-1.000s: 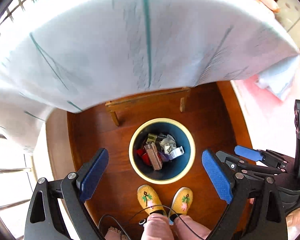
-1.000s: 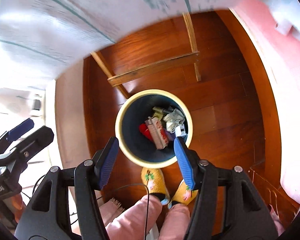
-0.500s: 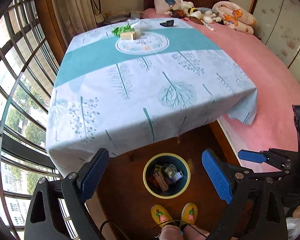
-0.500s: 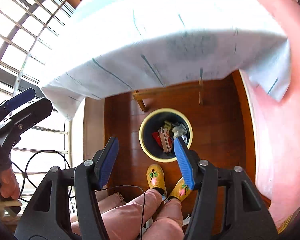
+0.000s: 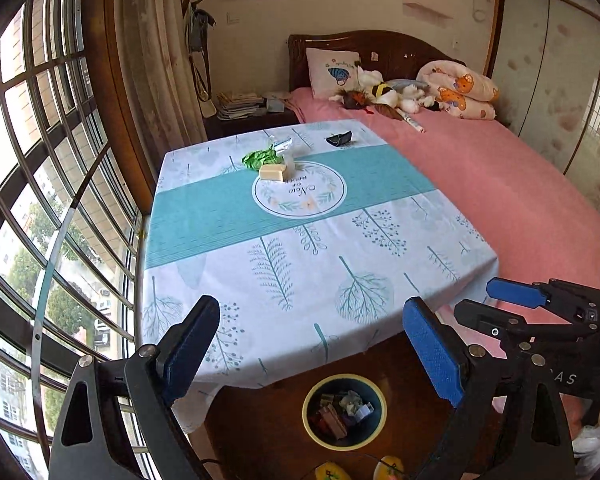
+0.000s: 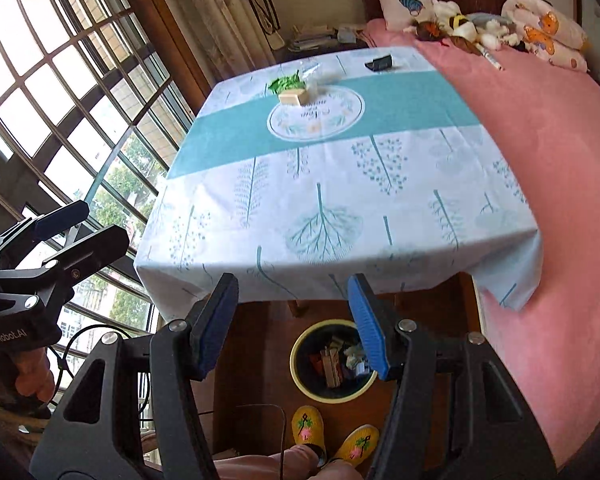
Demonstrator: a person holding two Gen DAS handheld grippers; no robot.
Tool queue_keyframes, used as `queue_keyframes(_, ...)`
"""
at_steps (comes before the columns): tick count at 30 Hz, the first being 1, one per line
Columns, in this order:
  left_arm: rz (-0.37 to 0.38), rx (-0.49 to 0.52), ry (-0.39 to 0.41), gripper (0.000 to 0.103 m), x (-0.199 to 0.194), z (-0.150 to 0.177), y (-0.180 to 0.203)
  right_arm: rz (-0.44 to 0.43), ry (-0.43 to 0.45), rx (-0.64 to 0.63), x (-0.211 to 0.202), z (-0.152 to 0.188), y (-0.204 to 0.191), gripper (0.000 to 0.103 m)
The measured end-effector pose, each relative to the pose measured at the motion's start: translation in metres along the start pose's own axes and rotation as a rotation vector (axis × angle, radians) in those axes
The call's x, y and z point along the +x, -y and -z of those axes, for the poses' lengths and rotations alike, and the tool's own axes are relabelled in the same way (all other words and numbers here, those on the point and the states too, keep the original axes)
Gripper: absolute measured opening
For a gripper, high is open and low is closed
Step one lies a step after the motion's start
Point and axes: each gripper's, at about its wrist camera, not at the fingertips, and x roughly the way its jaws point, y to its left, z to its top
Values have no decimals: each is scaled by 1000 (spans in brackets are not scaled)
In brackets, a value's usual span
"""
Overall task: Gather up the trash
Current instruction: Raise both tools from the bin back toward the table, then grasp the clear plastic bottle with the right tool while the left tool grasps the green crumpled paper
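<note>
**Both grippers empty above the table edge**

The left gripper stood with its jaws wide apart and nothing between them. The right gripper was likewise spread, holding nothing. Below them on the wooden floor, under the table's near edge, sat the trash bin, holding crumpled paper and wrappers. At the tablecloth's far side lay a green crumpled wrapper, a beige block just beside it, and a dark small object to the right.

Near half of table bare, open approach; scraps cluster at far side. Bin unobstructed below table edge, bed hems right.
</note>
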Motion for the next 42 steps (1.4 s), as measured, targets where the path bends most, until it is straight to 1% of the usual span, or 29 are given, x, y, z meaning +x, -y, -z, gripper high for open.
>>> queue_keyframes(6,-3,-42,29,94,-8,-39,-21,38,65,-39,-18,-41,-16,55)
queue_keyframes(9,-23,-54,33,94,-6,-64,-32,54,78,-62,-18,-61,-16,55)
queue_keyframes(14,-72,-77,59,94,12,-106,-45,72,76,-111,5,-108,-7,55)
queue_keyframes(17,-92,-95,63,94,36,-133,-51,51,78,-143,28,-142,2,55)
queue_keyframes(20,-125,-115,43,94,77,-164,-53,-13,46,-162,66,-179,18,55)
queue_keyframes(25,-219,-143,-36,94,165,-220,-58,-122,-69,-184,159,-247,48,55)
queue_keyframes(30,-274,-172,-117,94,260,-271,-72,-184,-168,-192,251,-312,78,55)
queue_keyframes(32,-289,-193,-153,94,303,-290,-77,-206,-192,-190,286,-338,90,55)
queue_keyframes(35,-309,-236,-204,94,358,-306,-90,-220,-224,-190,341,-373,101,55)
queue_keyframes(37,-313,-278,-240,91,393,-316,-102,-231,-244,-186,376,-393,106,53)
queue_keyframes(40,-301,-340,-294,86,437,-319,-119,-235,-267,-179,425,-415,106,52)
queue_keyframes(42,-294,-380,-320,85,456,-314,-128,-240,-282,-161,453,-426,105,51)
